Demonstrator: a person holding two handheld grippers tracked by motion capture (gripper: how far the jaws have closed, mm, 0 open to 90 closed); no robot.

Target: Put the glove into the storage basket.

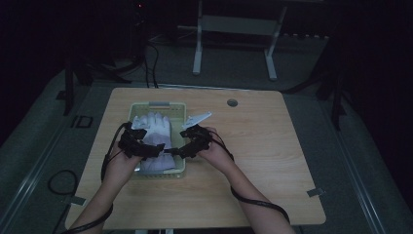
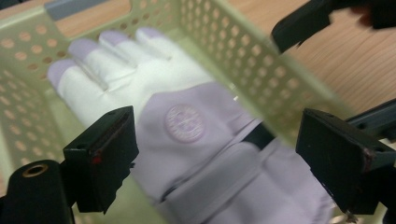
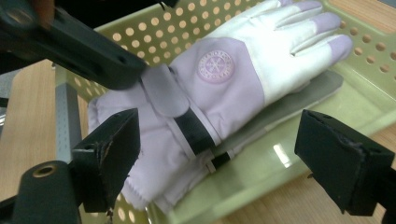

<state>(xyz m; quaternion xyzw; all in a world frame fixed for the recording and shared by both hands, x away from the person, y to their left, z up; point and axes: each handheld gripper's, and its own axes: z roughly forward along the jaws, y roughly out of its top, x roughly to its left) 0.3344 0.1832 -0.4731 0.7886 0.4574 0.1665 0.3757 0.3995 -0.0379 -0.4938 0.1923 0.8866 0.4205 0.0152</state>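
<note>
A white and lilac glove (image 1: pixel 155 127) with a round badge lies fingers away from me in a pale green perforated basket (image 1: pixel 181 111); a second glove (image 3: pixel 289 103) lies under it, grey palm showing. My left gripper (image 1: pixel 158 150) hangs open over the cuff end, and its own view has the glove (image 2: pixel 187 121) between its spread jaws (image 2: pixel 217 161). My right gripper (image 1: pixel 176 152) comes in over the basket's right wall, open too (image 3: pixel 224 161), facing the glove's (image 3: pixel 224 79) cuff. The left gripper's jaw reaches the cuff strap (image 3: pixel 166 95); whether it touches is unclear.
The basket stands left of centre on a wooden table (image 1: pixel 253 146), which has a round cable hole (image 1: pixel 232 103) at the back. A white desk frame (image 1: pixel 234 29) stands on the dark floor beyond. Cables trail from both grippers down my forearms.
</note>
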